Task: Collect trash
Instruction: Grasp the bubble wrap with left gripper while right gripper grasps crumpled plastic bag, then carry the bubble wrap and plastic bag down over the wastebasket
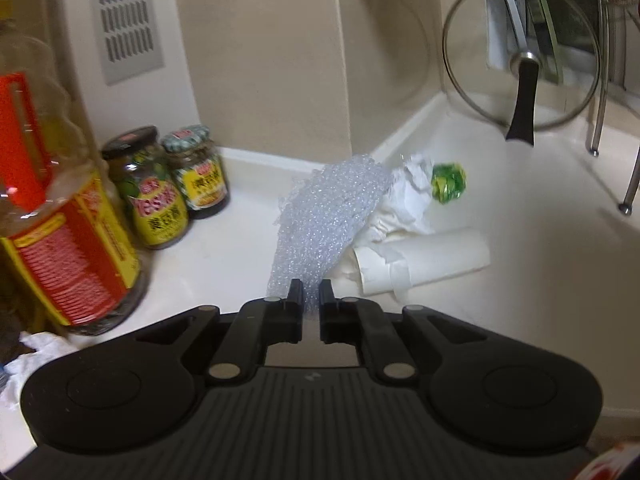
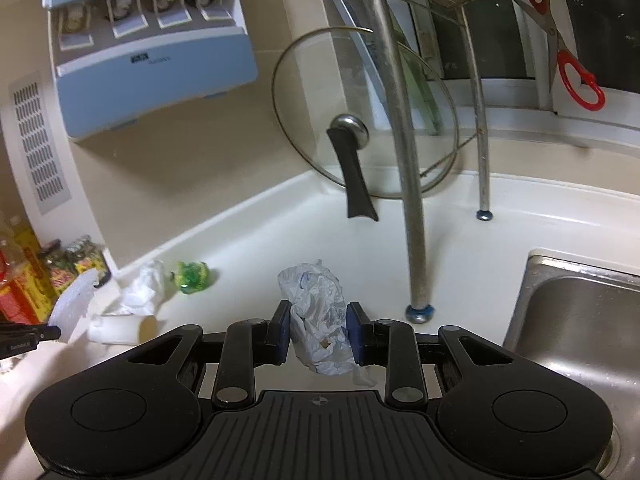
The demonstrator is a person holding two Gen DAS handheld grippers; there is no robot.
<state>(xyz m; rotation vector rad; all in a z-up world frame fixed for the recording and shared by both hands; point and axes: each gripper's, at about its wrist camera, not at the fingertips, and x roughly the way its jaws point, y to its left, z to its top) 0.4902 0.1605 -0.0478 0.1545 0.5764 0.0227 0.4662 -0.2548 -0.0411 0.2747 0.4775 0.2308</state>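
Left tool (image 1: pixel 311 294) has its two black fingers pinched on the near end of a sheet of bubble wrap (image 1: pixel 328 220), a clear, knobbly strip that runs away from the fingertips and fans wider at its far end. Just past that far end and to the right lies a crumpled white tissue (image 1: pixel 404 196), touching the wrap, and beyond the tissue sits a small green crumpled wrapper (image 1: pixel 448 182), shiny and balled up. Right of the fingertips, close by, a white cardboard tube (image 1: pixel 432 262) lies on its side on the pale surface (image 1: pixel 540 264) with torn paper hanging at its open end. Off to the left of the tool stand two dark jars (image 1: pixel 176 184) with yellow labels and a large oil bottle (image 1: pixel 52 216) with a red and yellow label. Right tool (image 2: pixel 319 330) is clamped by its blue pads on a crumpled plastic bag (image 2: pixel 318 316), thin, whitish-blue and wrinkled, which bulges up between the fingers and sags below them. Ahead of this tool a glass pot lid (image 2: pixel 360 120) leans upright behind a metal rack leg (image 2: pixel 408 184), and to the right is a steel sink (image 2: pixel 576 320).
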